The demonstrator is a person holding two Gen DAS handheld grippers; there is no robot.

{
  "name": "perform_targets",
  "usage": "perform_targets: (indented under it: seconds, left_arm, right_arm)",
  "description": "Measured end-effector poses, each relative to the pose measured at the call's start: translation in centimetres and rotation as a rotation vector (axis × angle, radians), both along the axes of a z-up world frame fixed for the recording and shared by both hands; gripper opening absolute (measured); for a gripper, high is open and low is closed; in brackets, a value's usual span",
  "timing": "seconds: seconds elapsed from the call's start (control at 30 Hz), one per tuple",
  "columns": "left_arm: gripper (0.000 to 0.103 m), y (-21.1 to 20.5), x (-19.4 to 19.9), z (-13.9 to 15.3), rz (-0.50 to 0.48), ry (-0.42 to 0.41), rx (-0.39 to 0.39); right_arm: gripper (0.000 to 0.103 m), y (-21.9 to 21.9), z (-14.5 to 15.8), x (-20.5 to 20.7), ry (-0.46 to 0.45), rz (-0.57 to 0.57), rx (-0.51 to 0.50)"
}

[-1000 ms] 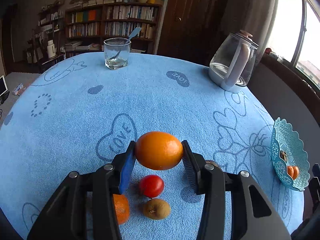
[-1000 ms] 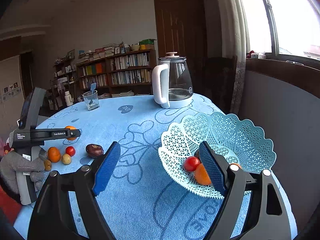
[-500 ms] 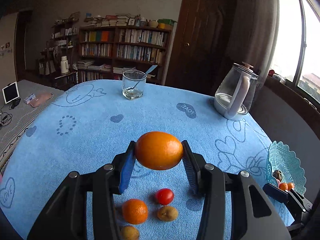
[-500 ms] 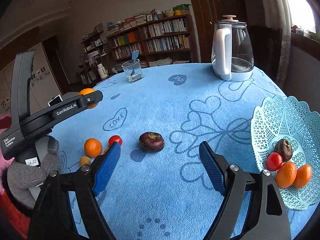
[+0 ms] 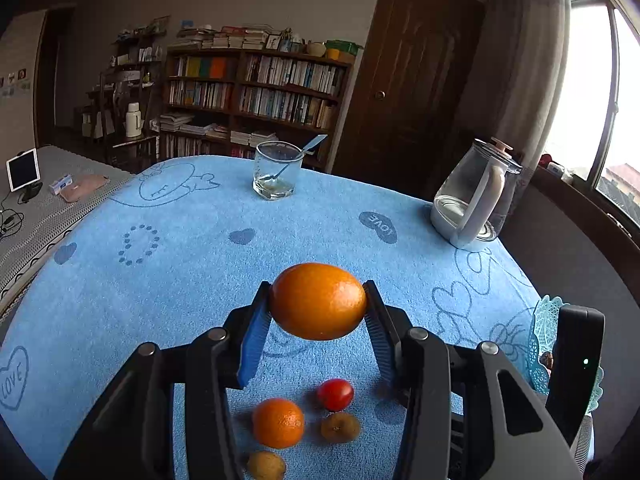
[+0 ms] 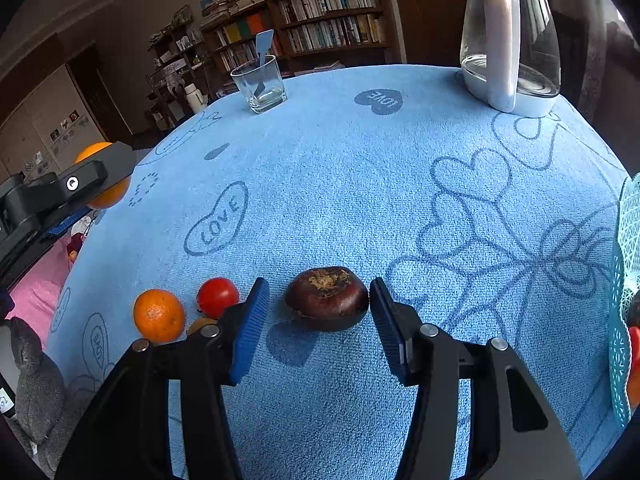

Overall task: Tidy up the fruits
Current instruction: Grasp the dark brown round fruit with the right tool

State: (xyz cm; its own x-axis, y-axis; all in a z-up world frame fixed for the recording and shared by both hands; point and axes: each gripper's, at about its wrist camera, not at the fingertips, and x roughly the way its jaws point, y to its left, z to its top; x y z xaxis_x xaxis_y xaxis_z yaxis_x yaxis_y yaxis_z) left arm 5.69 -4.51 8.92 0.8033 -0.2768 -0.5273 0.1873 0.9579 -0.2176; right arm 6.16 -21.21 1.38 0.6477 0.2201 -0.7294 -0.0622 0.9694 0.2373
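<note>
Left claw (image 5: pixel 318 308) gripping orange (image 5: pixel 318 300), raised, angled downward

A large glossy orange (image 5: pixel 318 300) hangs in the air above the blue-clothed bench (image 6: pixel 360 168), pinched at both ends. Below it on the cloth sits a cluster: a smaller orange (image 5: pixel 278 422), a red tomato (image 5: pixel 335 394) just beside that, and two brownish fruits (image 5: pixel 340 427), one touching the tomato's near side and the other nearer still. A dark purple-brown mangosteen (image 6: pixel 327 298) lies apart from the cluster, toward the turquoise lattice basket (image 6: pixel 624 280), stem scar up. The basket stands at the bench's edge.
</note>
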Motion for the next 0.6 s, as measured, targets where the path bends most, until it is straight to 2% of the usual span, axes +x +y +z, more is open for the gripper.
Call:
perform_targets:
  seconds: [0.2,0.27,0.6]
  left_arm:
    - [0.046,0.2,0.0,0.0,0.004,0.001,-0.004]
    - [0.046,0.2,0.1,0.0,0.006,0.005,-0.004]
    - [0.046,-0.2,0.1,-0.1,-0.001,0.007,0.001]
  right_arm:
    - [0.049,1.0,-0.7,0.3,0.004,-0.011,-0.08]
    - [0.045,1.2,-0.7,0.3,0.001,-0.017,-0.107]
    - [0.045,1.2,0.1,-1.3,-0.044,-0.004,-0.108]
